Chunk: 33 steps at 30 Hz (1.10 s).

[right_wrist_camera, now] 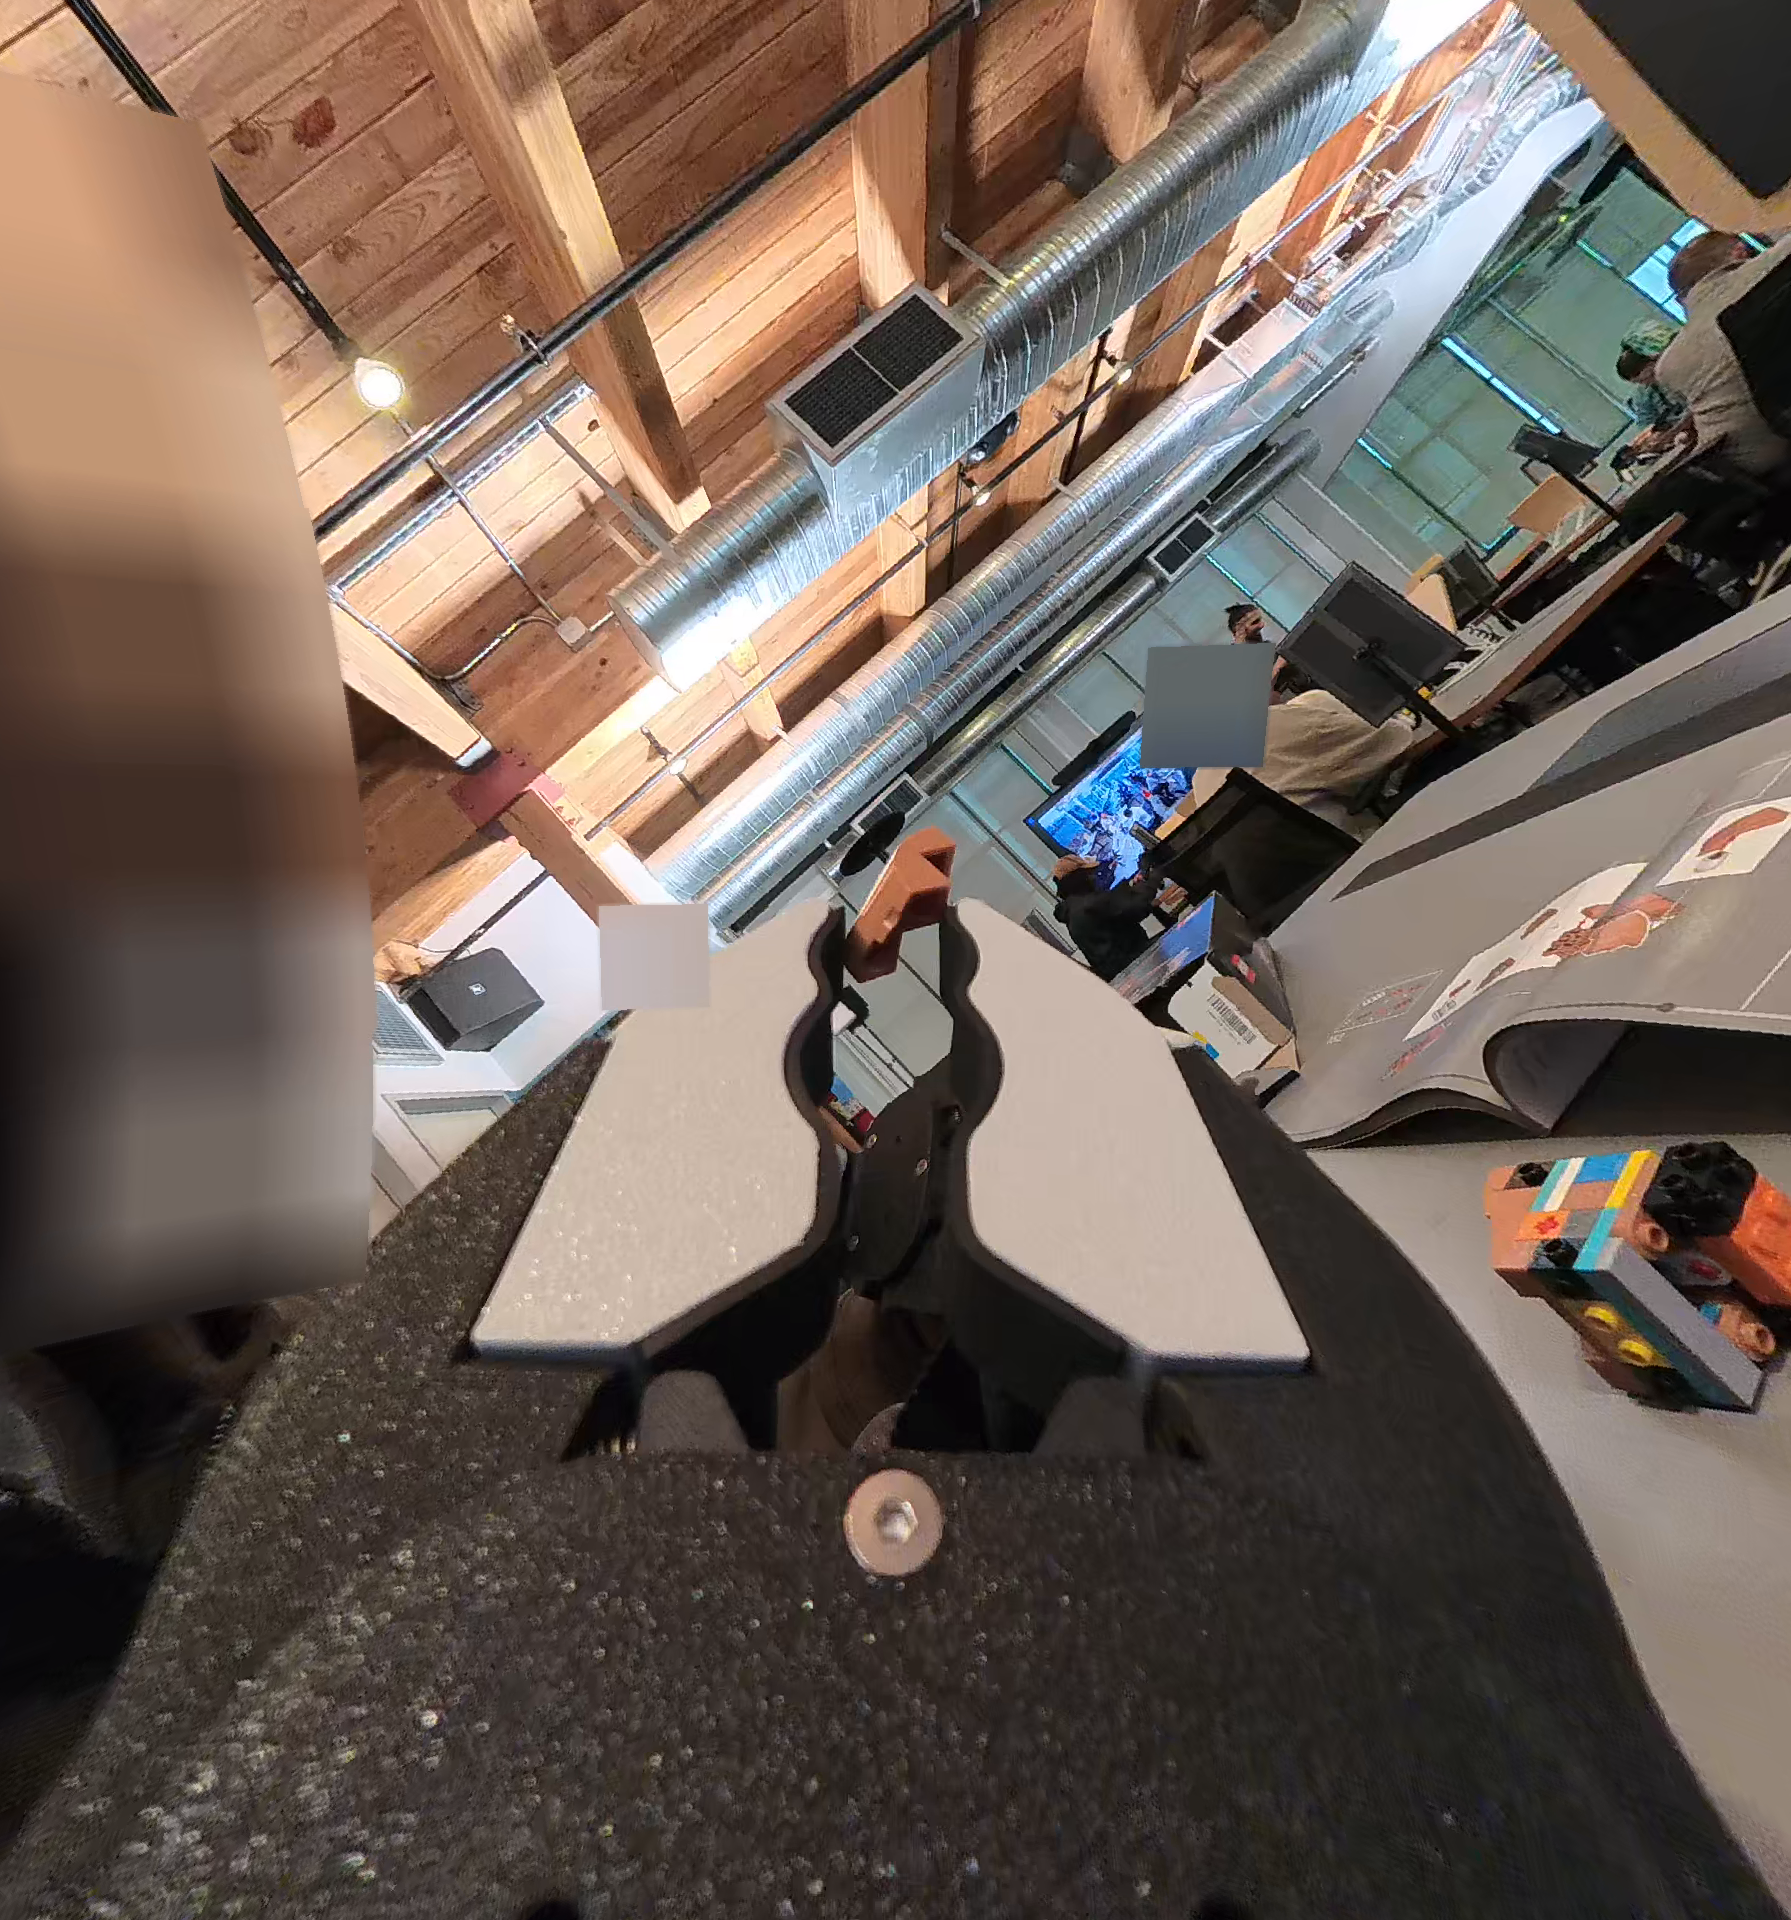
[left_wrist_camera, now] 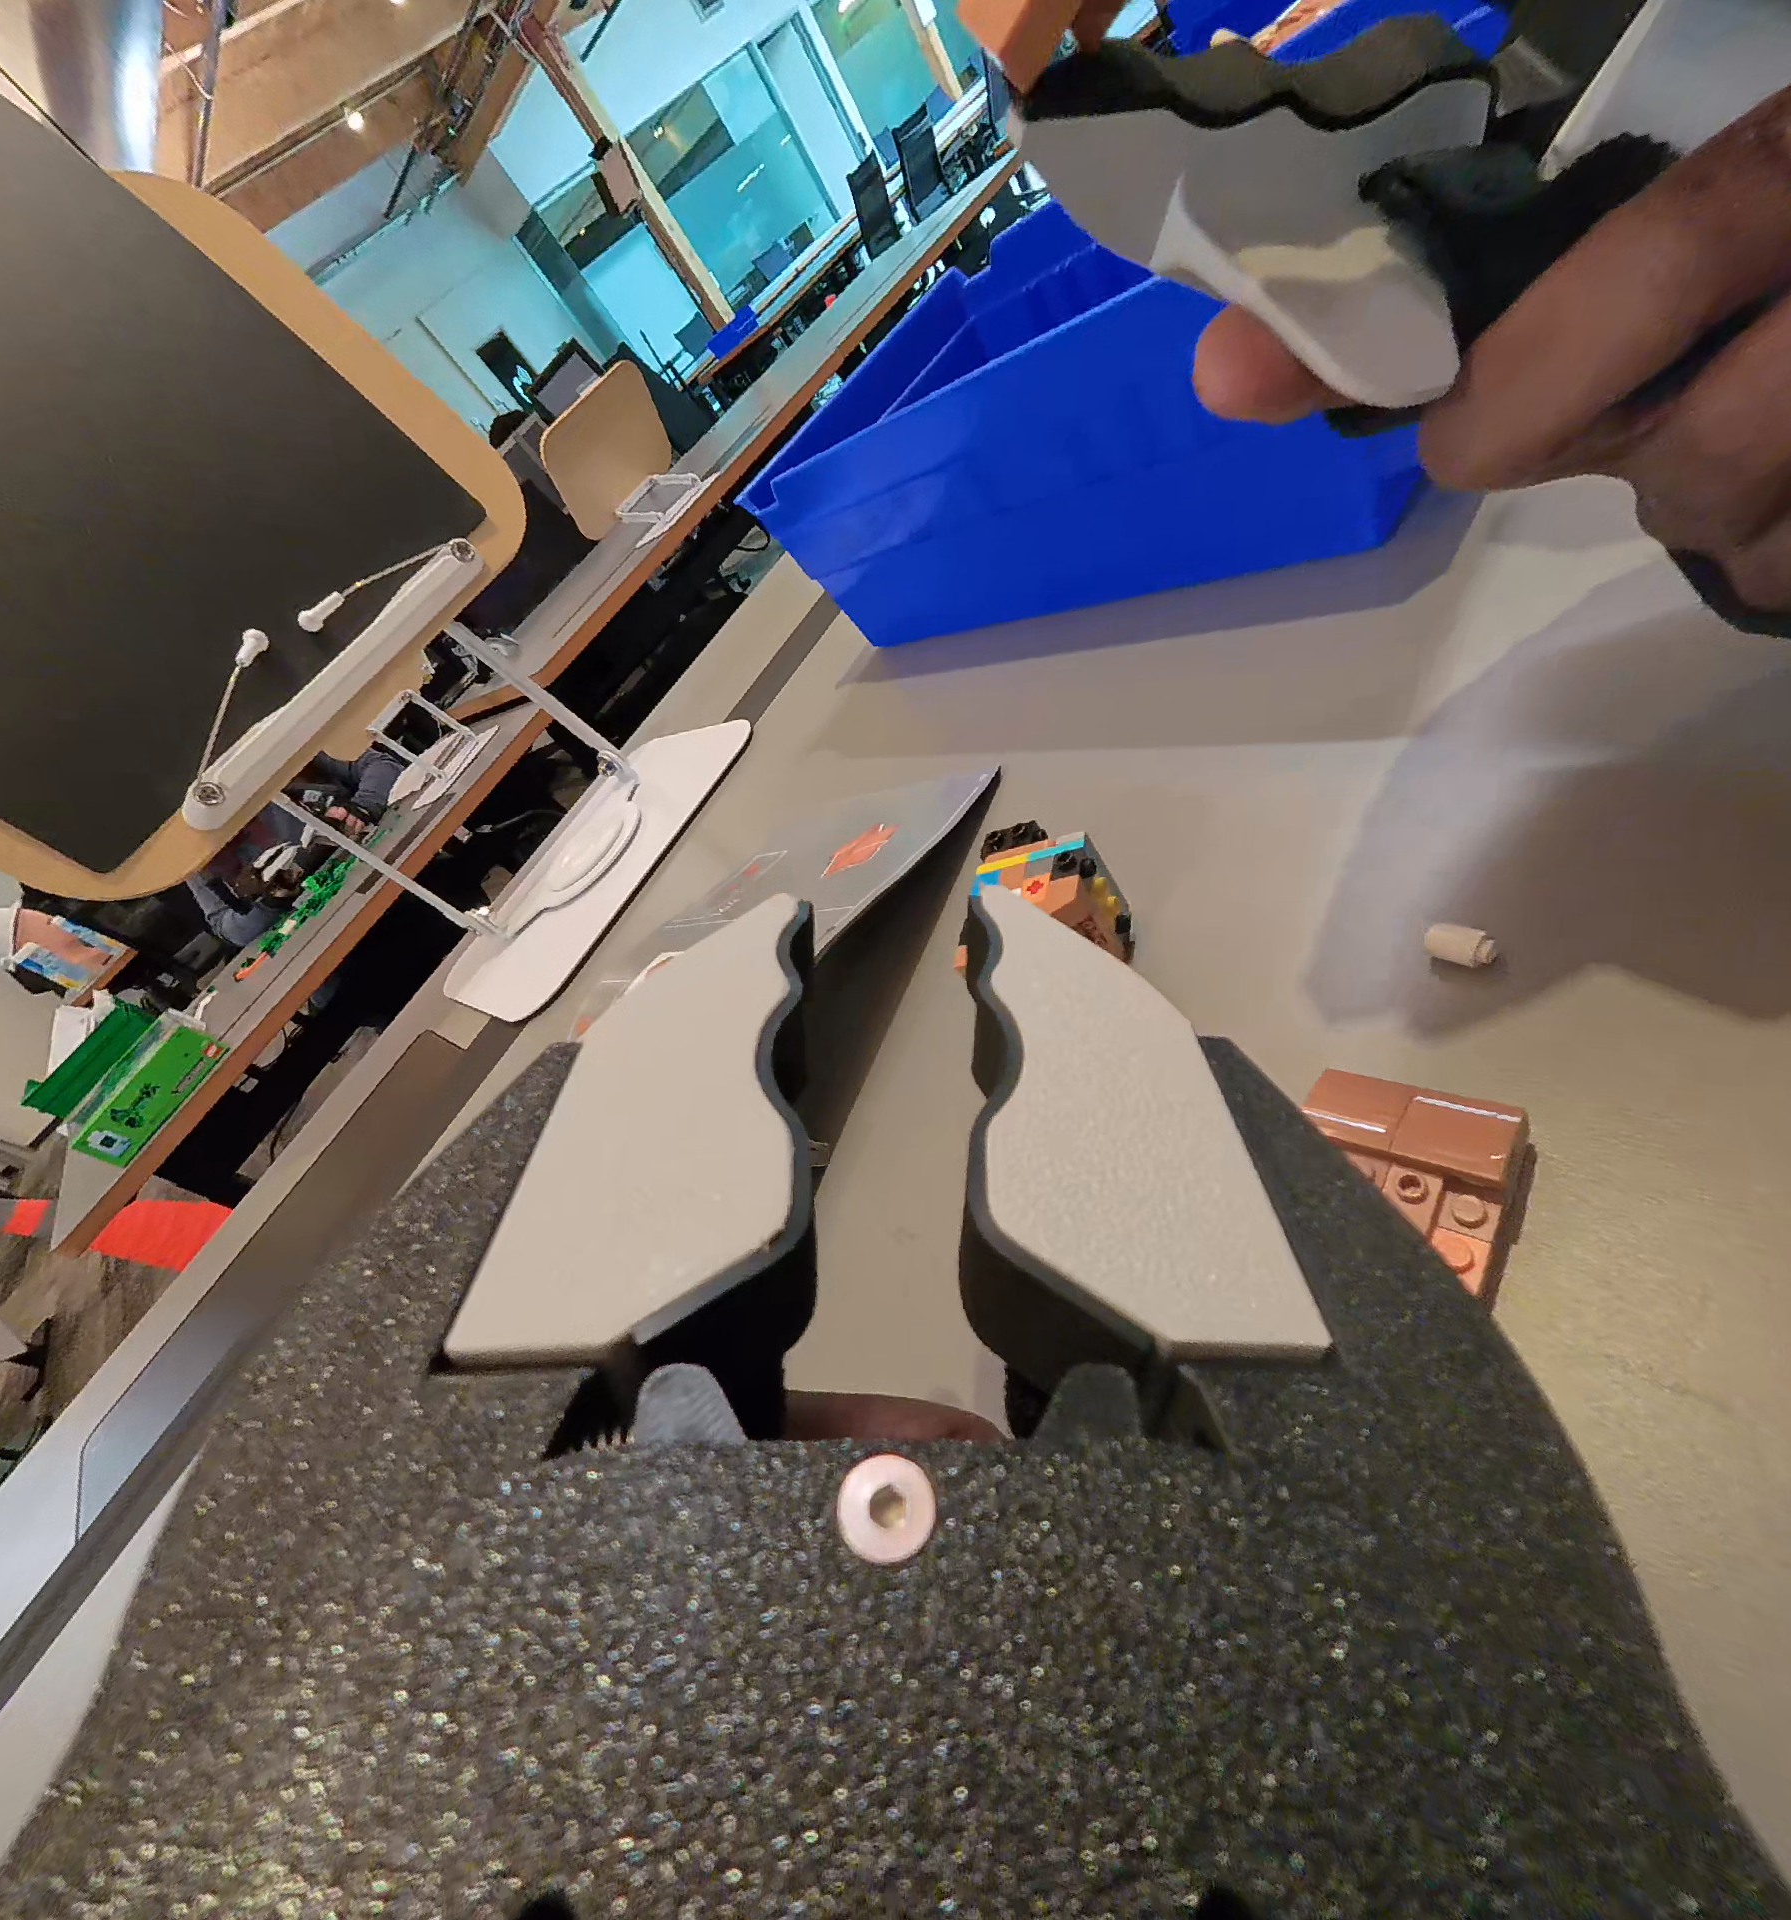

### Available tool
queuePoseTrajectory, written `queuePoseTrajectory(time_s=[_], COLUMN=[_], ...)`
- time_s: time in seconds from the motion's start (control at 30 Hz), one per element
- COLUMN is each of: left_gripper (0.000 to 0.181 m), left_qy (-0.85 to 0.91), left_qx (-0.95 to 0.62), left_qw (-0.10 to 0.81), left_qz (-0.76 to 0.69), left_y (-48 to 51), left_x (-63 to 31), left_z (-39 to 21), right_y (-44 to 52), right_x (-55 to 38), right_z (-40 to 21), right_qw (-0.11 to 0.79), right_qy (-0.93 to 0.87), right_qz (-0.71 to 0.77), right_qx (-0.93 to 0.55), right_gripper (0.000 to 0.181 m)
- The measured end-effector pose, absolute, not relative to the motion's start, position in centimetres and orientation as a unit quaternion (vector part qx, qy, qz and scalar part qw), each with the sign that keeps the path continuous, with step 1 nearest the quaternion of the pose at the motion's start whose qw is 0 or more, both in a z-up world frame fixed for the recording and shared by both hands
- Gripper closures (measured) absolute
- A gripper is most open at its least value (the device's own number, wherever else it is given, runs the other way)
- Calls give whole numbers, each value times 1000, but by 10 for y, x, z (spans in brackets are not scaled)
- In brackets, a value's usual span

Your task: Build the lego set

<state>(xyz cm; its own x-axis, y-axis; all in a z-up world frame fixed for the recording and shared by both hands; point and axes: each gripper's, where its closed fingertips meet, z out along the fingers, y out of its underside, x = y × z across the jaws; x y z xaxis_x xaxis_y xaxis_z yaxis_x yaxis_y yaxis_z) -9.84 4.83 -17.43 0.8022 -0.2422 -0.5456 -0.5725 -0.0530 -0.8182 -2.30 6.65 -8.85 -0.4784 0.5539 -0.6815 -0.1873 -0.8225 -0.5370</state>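
My left gripper (left_wrist_camera: 891, 914) is open and empty, low over the grey table (left_wrist_camera: 1182, 707). Just beyond its tips lie the open instruction booklet (left_wrist_camera: 849, 862) and a small multicoloured lego build (left_wrist_camera: 1062, 894). A brown brick assembly (left_wrist_camera: 1421, 1153) sits to its right, and a small tan cylinder piece (left_wrist_camera: 1459, 943) lies farther right. My right gripper (right_wrist_camera: 896, 925) is tilted up toward the ceiling, shut on a small brown lego piece (right_wrist_camera: 896, 899) at its tips. The build (right_wrist_camera: 1649, 1268) and booklet (right_wrist_camera: 1556, 935) show at its right. The right gripper (left_wrist_camera: 1057, 104) also shows raised at the left view's top right, in a hand (left_wrist_camera: 1649, 343).
A blue bin (left_wrist_camera: 1057, 447) stands at the back of the table. A white stand base (left_wrist_camera: 600, 862) with a dark board on it sits at the left near the table edge. Other desks and people are in the background. Left tips to right tips: about 12 centimetres.
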Motion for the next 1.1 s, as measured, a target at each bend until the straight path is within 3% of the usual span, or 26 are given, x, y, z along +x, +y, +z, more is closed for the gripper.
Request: queuePoseTrajectory(time_s=[0.27, 0.4, 0.47, 0.6, 0.7, 0.97, 1.1], left_gripper=[153, 153, 153, 153, 153, 154, 154], left_qy=[290, 286, 288, 296, 292, 277, 285], left_qx=[-717, -714, -712, -714, -719, -726, -724], left_qw=[618, 623, 624, 617, 613, 609, 607], left_qz=[145, 146, 144, 148, 153, 162, 163], left_y=[49, 47, 47, 49, 50, 51, 50], left_x=[-101, -102, -100, -97, -102, -114, -111], left_z=[-177, -173, -172, -176, -179, -180, -181], right_y=[83, 150, 200, 263, 284, 292, 302], right_x=[-8, 24, 48, 88, 99, 92, 92], right_z=[-74, -81, -97, -165, -209, -248, -242], right_qw=[269, 405, 432, 306, 218, 124, 116], right_qy=[-266, -464, -552, -714, -768, -800, -802], right_qz=[795, 553, 388, 135, 36, 3, -1], right_qx=[-474, -561, -598, -614, -601, -587, -585], right_gripper=[164, 164, 164, 164, 164, 162, 146])
